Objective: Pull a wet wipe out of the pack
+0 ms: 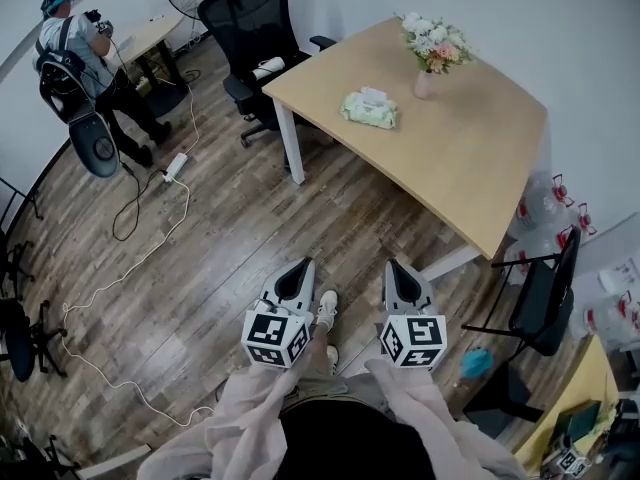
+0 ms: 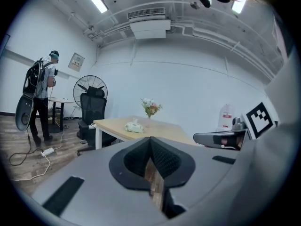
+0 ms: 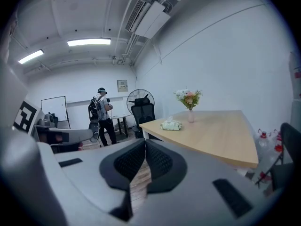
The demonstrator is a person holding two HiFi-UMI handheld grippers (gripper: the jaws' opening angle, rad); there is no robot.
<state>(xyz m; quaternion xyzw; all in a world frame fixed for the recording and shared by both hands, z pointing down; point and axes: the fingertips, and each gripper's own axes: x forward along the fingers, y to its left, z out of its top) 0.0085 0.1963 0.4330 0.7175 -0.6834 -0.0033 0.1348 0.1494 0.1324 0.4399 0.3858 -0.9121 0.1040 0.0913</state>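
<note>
The soft pale-green wet wipe pack [image 1: 369,109], white tuft up, lies on the far light wooden table [image 1: 470,158]. The grey left gripper [image 1: 299,271] and right gripper [image 1: 399,271] are closed and empty, well apart from it. Best to step closer, steady the pack with one and pinch the tuft with the other.

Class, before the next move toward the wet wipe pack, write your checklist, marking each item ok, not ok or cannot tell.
1. Wet wipe pack lying on the table: ok.
2. White wipe poking from its top: ok.
3. Vase of flowers apart from the pack: ok.
4. Left gripper and right gripper near the pack: not ok, both over the floor.
5. Jaws open for grasping: not ok, both shut, empty.
</note>
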